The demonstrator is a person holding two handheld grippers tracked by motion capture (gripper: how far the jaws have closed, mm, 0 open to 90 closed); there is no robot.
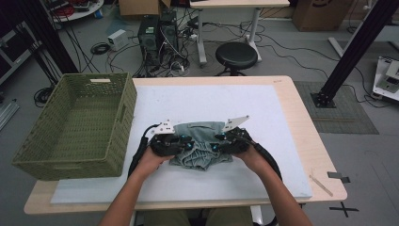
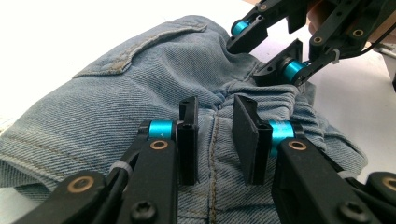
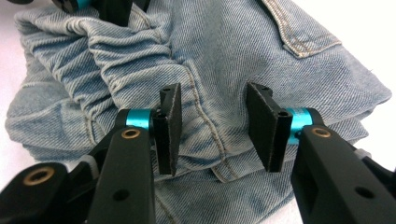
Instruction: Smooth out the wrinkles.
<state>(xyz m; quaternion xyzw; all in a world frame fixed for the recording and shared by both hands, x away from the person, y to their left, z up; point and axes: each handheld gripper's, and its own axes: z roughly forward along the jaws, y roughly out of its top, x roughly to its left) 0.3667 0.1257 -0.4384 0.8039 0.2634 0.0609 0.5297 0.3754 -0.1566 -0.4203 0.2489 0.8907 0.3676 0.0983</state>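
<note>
Right now the folded denim shorts [image 1: 201, 145] lie near the middle of the white mat [image 1: 263, 141], close to the person's edge of the table [image 1: 306, 127], with their long axis running from nine o'clock to three o'clock in the high view. The left gripper [image 1: 188, 144] sits at the shorts' nine o'clock end and the right gripper [image 1: 217, 146] at the three o'clock end, so the two face each other across the bundle and neither hand is clearly the nearer one; each already has cloth under its tips. In the left gripper view the jaws stand partly spread, a narrow gap between them, straddling a stitched seam [image 2: 214, 154] just below the gathered waistband [image 2: 261, 91], with denim between the pads but no pinch I can see. In the right gripper view the jaws stand wider apart over another seam [image 3: 205, 116], and the fold of cloth rises between them without being pressed. The green woven basket [image 1: 80, 127] stands at nine o'clock from the shorts, just beside the mat's left edge, so I judge any lift would have to carry the bundle leftward along its own long axis, with the left hand leading and the right hand following across the mat.
</note>
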